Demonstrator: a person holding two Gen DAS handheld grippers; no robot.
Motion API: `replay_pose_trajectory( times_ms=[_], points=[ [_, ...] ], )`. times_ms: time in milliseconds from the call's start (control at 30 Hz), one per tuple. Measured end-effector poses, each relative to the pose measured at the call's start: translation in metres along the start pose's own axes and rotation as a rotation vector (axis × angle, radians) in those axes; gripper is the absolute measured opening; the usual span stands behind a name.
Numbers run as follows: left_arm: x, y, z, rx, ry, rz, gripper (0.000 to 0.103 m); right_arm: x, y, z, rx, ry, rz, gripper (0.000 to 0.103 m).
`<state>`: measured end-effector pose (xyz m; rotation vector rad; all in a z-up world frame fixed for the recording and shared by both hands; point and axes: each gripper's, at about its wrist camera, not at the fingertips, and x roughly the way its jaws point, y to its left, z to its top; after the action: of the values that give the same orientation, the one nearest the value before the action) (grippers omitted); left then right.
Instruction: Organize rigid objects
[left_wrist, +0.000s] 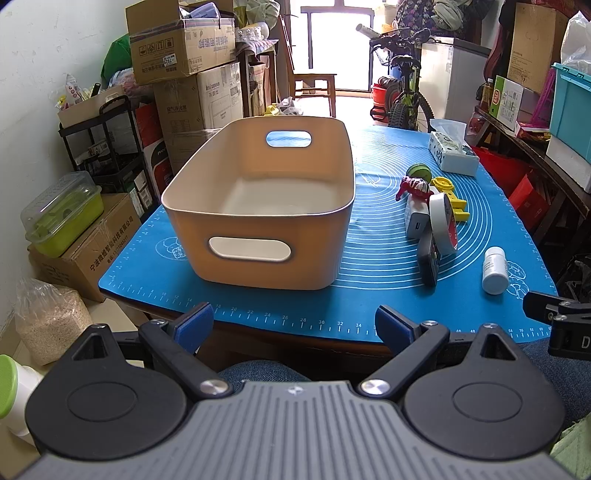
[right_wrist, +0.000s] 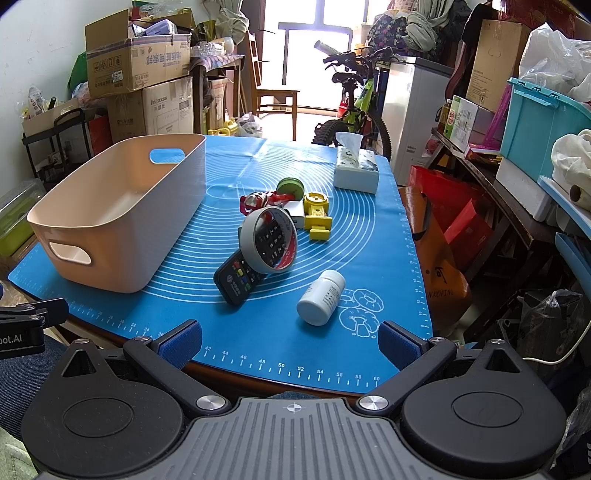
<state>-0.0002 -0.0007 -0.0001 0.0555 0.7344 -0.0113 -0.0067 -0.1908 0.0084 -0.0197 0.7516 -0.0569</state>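
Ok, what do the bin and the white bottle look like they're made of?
The bin looks like moulded plastic with a matte beige finish: smooth seamless walls, rounded corners, cut-out handles. The white bottle, lying on its side, looks like opaque plastic with a slight sheen, plus what seems to be a paper label; the print is too small to read.

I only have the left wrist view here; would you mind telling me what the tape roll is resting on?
Observer: The tape roll leans upright on a black remote, whose keypad shows through its hole.
Operator: Which way does the white bottle's cap point?
Observer: The white bottle lies on its side, cap end toward the right gripper.
Operator: Is that gripper open?
Observer: Yes, open and empty, short of the mat.
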Motion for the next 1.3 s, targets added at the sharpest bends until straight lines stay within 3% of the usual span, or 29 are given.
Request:
replay_pose_trajectory(
  times_ms=[1000, 1300],
  points=[
    [-0.004, 0.006, 0.002, 0.001, 0.000, -0.004, 0.094, 0.002, -0.002, 0.004, 0.011, 0.009, 0.003, 0.101],
    [-0.011, 0.007, 0.035, 0.003, -0.067, 0.023, 0.094, 0.000, -0.008, 0.020, 0.011, -0.001, 0.008, 0.101]
  ],
)
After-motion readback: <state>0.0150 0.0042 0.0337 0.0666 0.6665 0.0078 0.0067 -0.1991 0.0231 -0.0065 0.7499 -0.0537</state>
